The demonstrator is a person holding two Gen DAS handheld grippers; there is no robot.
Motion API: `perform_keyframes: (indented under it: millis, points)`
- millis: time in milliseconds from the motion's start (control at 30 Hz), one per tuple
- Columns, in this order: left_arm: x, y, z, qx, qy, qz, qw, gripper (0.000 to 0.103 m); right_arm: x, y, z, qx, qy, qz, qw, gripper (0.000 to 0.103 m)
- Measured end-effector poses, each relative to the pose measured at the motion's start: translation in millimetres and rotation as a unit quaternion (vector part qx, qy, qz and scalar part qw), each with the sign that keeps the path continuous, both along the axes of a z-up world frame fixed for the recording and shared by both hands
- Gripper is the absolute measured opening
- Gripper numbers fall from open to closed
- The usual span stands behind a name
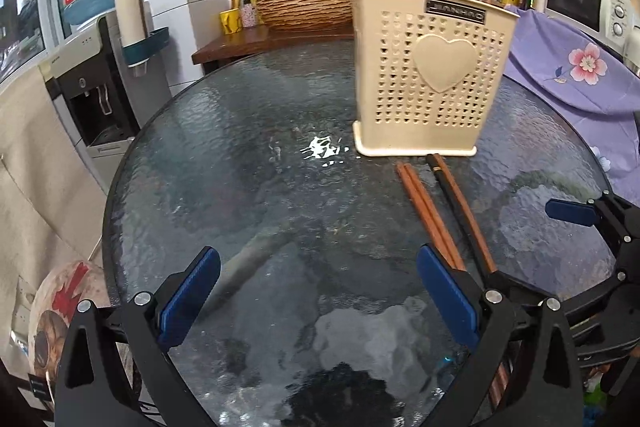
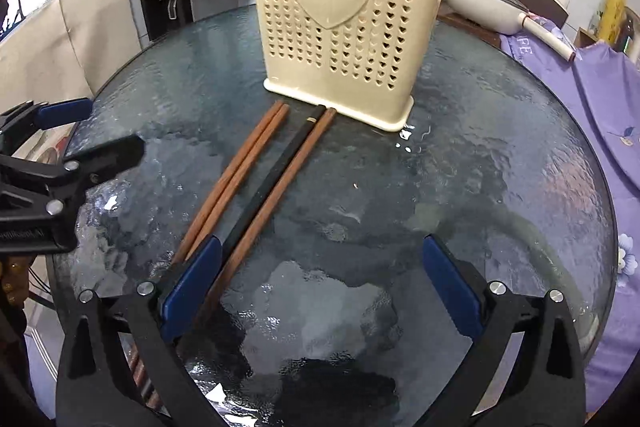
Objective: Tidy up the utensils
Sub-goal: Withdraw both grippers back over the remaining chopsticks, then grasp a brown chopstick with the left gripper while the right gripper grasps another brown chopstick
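Left gripper (image 1: 318, 297): jaws spread wide, nothing between them; chopsticks pass just outside its right pad, at 3 o'clock.
Right gripper (image 2: 322, 285): jaws released, empty; the dark chopstick and one brown stick cross under its left pad, at 9 o'clock.
Chopsticks (image 2: 256, 183): four lying flat on the glass table (image 2: 480, 163), between the two grippers.
Long axis: 7 to 1 o'clock in the right wrist view, far ends touching or just short of the holder base.
Utensil holder (image 2: 344, 27): upright at 12 o'clock.
Nearer gripper: right, by judgement; a small shift toward 9 o'clock would straddle a stick.
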State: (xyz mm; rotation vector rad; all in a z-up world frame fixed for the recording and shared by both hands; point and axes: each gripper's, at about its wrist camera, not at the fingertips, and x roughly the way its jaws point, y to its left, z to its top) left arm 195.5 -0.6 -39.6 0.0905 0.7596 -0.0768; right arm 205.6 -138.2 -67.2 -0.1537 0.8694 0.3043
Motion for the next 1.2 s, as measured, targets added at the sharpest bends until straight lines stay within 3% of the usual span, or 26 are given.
perform_keyframes:
  millis: [100, 200, 333, 467, 567, 967, 1200]
  points:
    - [0, 1, -1, -0.005, 0.005, -0.003, 1.0000, 0.097, 4, -10, 0, -0.002, 0.012, -0.010, 1.000, 0.098]
    - [1, -5, -3, -0.005, 0.009, -0.014, 0.9998, 0.097, 4, -19, 0, -0.072, -0.005, -0.046, 0.996, 0.098]
    - [2, -25, -7, -0.003, 0.024, -0.037, 0.9990, 0.095, 3, -37, 3, 0.005, 0.017, -0.049, 0.999, 0.098]
    - [4, -37, -10, -0.024, 0.050, -0.060, 0.9967, 0.078, 3, -38, 2, -0.003, 0.007, -0.060, 0.998, 0.098]
    - [7, -41, -15, -0.029, 0.067, -0.070, 0.9949, 0.070, 4, -48, 3, 0.023, 0.011, -0.074, 0.997, 0.098]
    - [10, -37, -20, -0.007, 0.080, -0.060, 0.9950, 0.068, 6, -64, 5, 0.054, 0.019, -0.097, 0.994, 0.098]
    - [15, -18, -13, -0.015, 0.079, -0.037, 0.9961, 0.066, 8, -44, 8, 0.055, 0.023, -0.070, 0.996, 0.098]
